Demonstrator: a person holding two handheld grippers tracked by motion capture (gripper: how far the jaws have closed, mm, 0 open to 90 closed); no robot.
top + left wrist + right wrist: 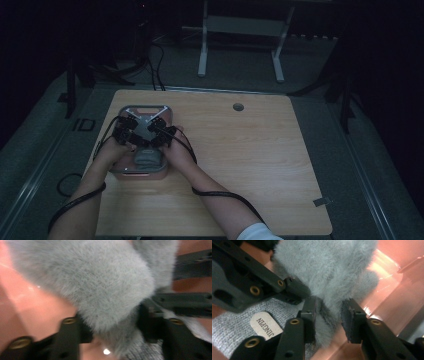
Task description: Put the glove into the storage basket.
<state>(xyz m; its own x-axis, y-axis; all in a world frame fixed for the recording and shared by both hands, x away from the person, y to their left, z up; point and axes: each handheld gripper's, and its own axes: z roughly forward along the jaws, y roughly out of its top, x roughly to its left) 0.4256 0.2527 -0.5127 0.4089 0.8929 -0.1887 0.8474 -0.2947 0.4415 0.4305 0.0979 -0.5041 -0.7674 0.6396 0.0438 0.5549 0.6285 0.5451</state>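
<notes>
Setting a grey furry glove (329,270) into the pink tray (166,112) at the left of the desk (250,150) in the high view looks like the step in hand. Left tongs (110,325) straddle the fur cuff, half open. Right tongs (328,320) stand partly open, fur between them, the right pad clear of it. Both seem to be letting go; next, lifting both straight up without snagging fur.

A light wooden table (250,165) carries a pink tray (165,111) near its left edge
</notes>
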